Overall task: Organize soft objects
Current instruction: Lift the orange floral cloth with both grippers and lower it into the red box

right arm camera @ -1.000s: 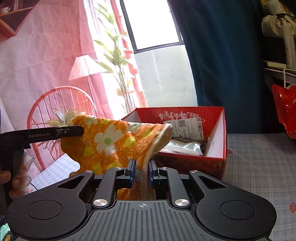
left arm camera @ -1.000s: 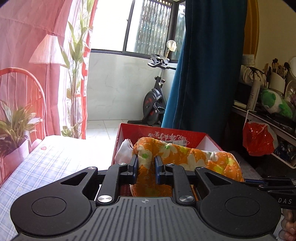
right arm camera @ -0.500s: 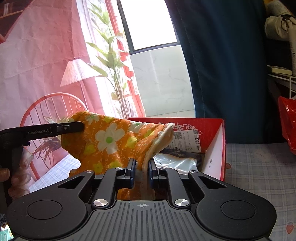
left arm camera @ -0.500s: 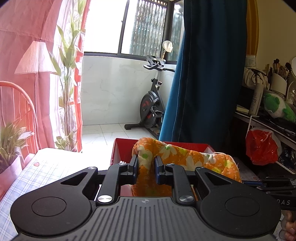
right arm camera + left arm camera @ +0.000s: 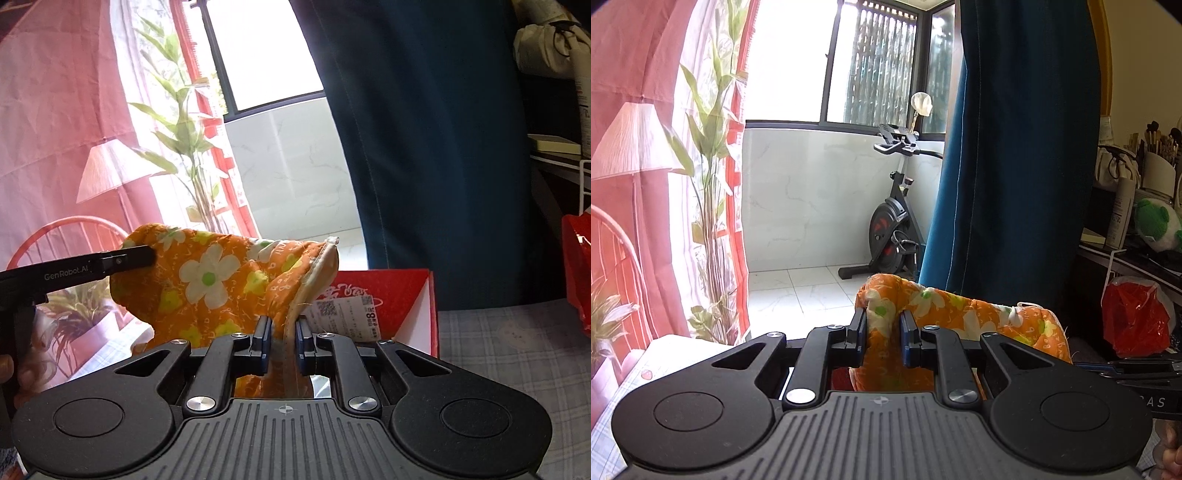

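A: What takes up the most room from where you stand?

B: The blue curtain, hanging full height, with the pink curtain off to the side. An exercise bike stands by the white wall under the window.

A: And lower down?

B: A checked bed with a red box on it. The box is open at the top and has a white label on its inner wall.

A: Where's the cloth?

B: The orange flowered cloth is up in the air, stretched between the two tools, in front of the box and higher than its rim. It sags a bit in the middle.

A: How are they holding it?

B: The left gripper has its jaws narrow, pinched on one bunched end of the cloth. The right gripper is pinched just as tightly on the hemmed edge at the other end. A hand shows at the edge, around the left tool's handle.
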Tool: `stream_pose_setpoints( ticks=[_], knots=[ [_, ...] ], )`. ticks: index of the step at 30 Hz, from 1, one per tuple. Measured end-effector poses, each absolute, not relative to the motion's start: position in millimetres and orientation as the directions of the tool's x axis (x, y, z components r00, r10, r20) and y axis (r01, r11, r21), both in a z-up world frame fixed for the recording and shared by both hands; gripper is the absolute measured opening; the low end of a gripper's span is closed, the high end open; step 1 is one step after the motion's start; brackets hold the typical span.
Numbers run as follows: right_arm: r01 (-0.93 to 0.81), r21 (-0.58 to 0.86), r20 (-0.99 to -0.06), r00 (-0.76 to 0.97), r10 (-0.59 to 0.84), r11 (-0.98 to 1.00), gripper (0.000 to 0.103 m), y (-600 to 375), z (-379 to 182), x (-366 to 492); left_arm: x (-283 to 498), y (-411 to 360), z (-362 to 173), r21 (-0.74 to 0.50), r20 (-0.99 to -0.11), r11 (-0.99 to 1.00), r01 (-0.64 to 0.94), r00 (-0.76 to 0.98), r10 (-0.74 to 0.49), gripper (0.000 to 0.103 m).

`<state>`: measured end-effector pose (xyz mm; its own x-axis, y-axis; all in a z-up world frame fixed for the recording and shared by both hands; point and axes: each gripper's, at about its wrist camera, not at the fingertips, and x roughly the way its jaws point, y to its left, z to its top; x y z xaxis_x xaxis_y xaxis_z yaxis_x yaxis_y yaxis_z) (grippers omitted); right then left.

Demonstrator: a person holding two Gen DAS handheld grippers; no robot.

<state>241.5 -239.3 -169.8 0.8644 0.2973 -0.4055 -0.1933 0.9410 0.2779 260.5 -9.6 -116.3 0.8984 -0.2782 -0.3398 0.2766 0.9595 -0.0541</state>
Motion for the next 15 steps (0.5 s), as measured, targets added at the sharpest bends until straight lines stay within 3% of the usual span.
stream_pose_setpoints(
  ticks=[8, 11, 13, 15],
  knots=[
    [-0.087, 0.260, -0.459, 0.865, 0.203, 0.962, 0.012, -242, -185, 283, 305, -27, -133, -0.056, -0.439, 0.954, 0.296, 0.851, -0.289, 0.021],
    [-0.056, 0.255, -0.492, 0.852, 0.179, 0.965, 0.012, -243, -198, 290, 313, -33, -144, -0.021, -0.475, 0.954, 0.300, 0.836, -0.273, 0.035],
    [-0.041, 0.243, -0.517, 0.840, 0.165, 0.969, 0.012, -242, -207, 292, 313, -35, -150, -0.005, -0.486, 0.955, 0.297, 0.834, -0.262, 0.052],
    [-0.034, 0.224, -0.538, 0.829, 0.153, 0.974, 0.011, -240, -214, 295, 312, -33, -154, -0.009, -0.492, 0.954, 0.298, 0.829, -0.264, 0.054]
  ],
)
